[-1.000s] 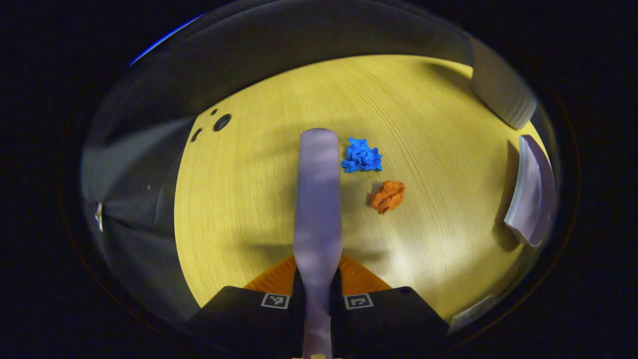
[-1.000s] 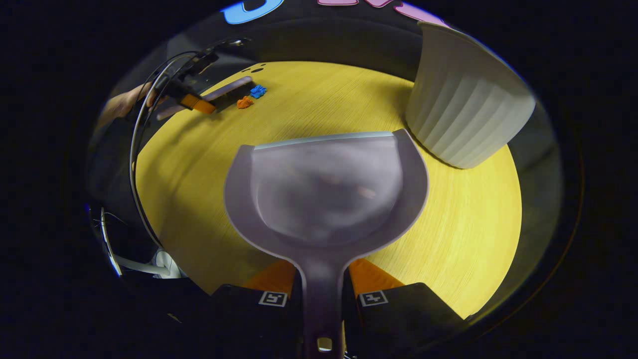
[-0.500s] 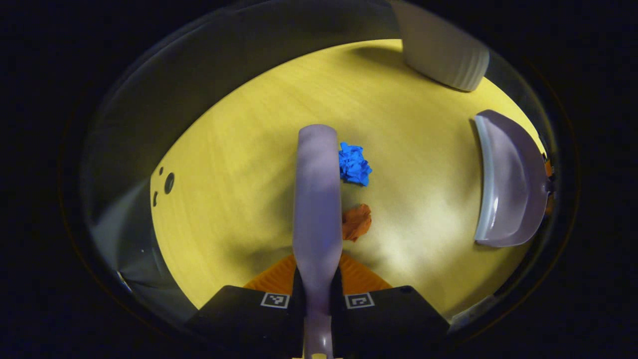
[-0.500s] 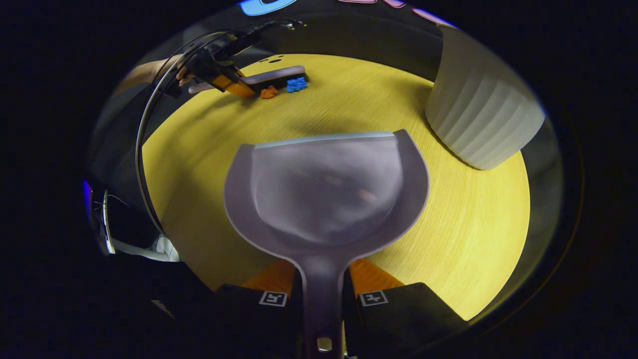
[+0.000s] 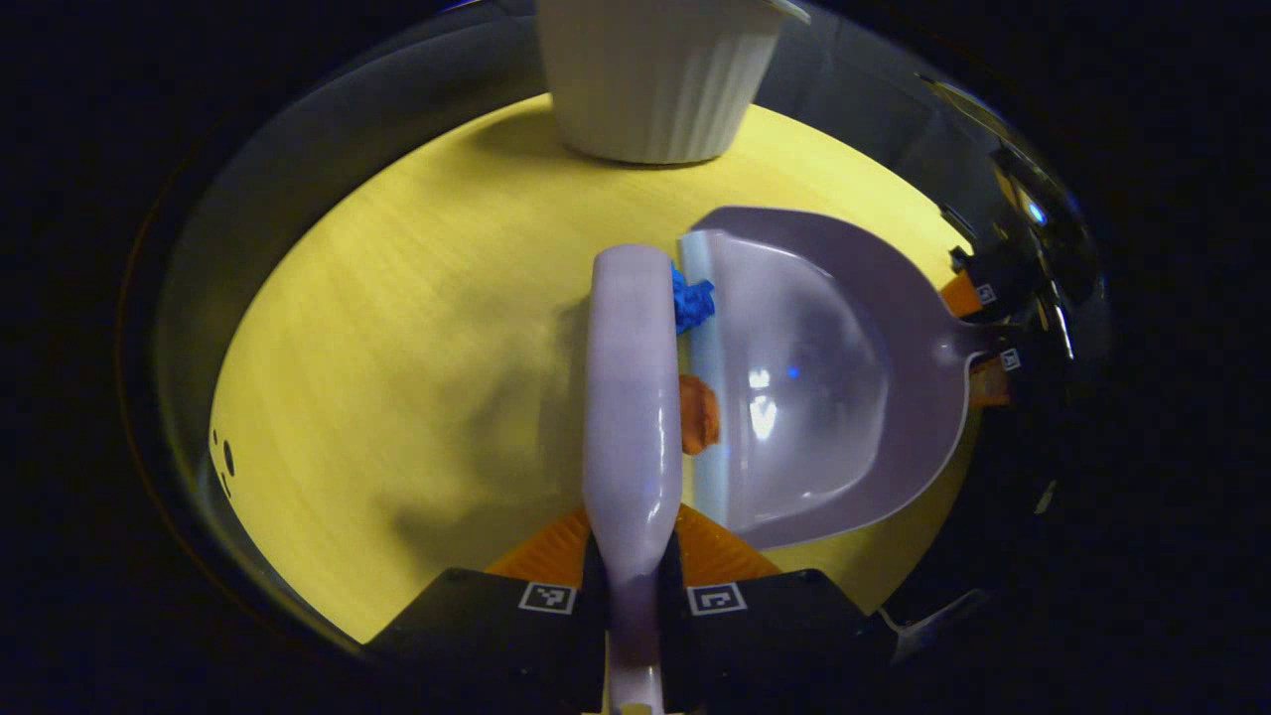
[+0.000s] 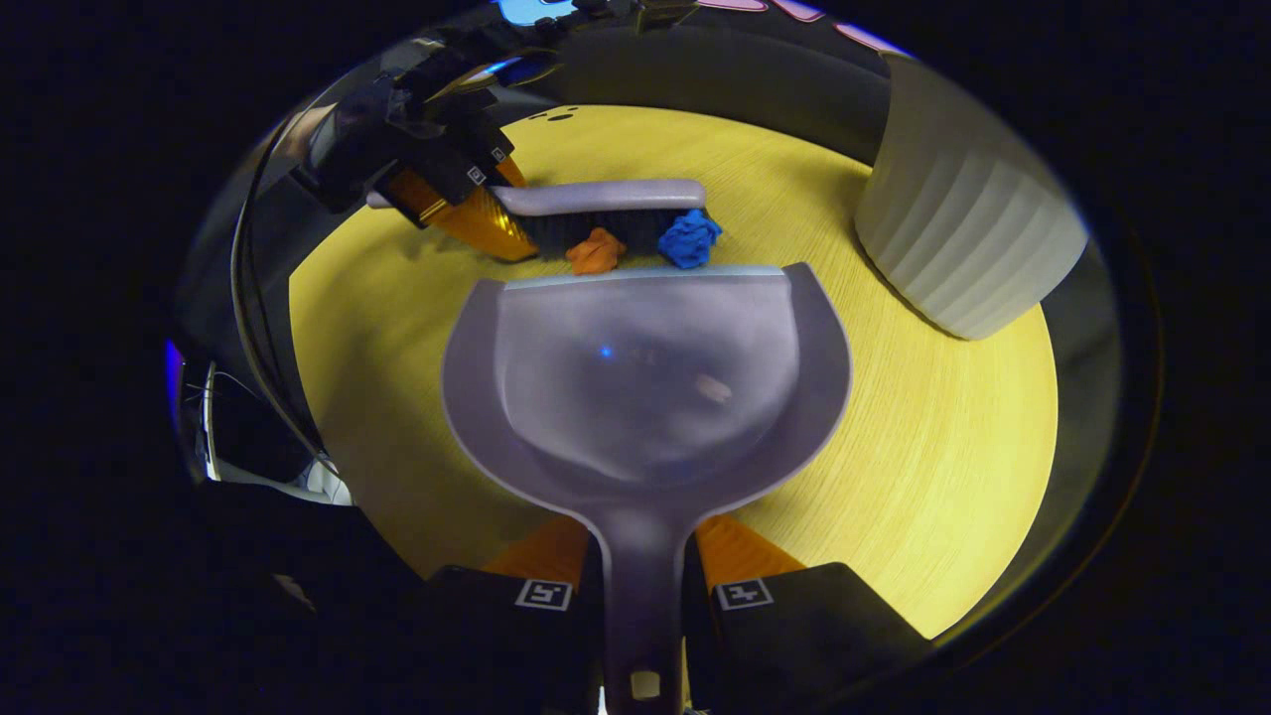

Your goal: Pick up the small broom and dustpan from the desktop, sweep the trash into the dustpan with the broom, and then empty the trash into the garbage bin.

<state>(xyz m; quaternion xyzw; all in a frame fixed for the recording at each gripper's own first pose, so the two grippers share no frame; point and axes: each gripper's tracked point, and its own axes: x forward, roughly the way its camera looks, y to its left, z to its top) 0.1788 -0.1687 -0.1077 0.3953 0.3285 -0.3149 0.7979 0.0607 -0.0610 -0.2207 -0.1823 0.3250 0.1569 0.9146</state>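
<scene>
Left gripper view: the left gripper, its jaws clamped on the broom handle, has brought the broom across the yellow table to the dustpan, which a second ago lay far off at the edge of sight. The blue paper wad and the orange paper wad are now pinched between the broom and the dustpan's front lip; earlier both sat loose on the table, clear of the broom. Neither wad is past the lip, and the dustpan's bowl holds nothing. The white ribbed garbage bin stands beyond the dustpan, its inside out of sight. The right gripper grips the dustpan's handle.

Right gripper view: the right gripper has its jaws closed on the dustpan handle. The broom, formerly distant, now lies along the dustpan's lip, bristles behind the orange wad and blue wad. The bin stands to the dustpan's right.
</scene>
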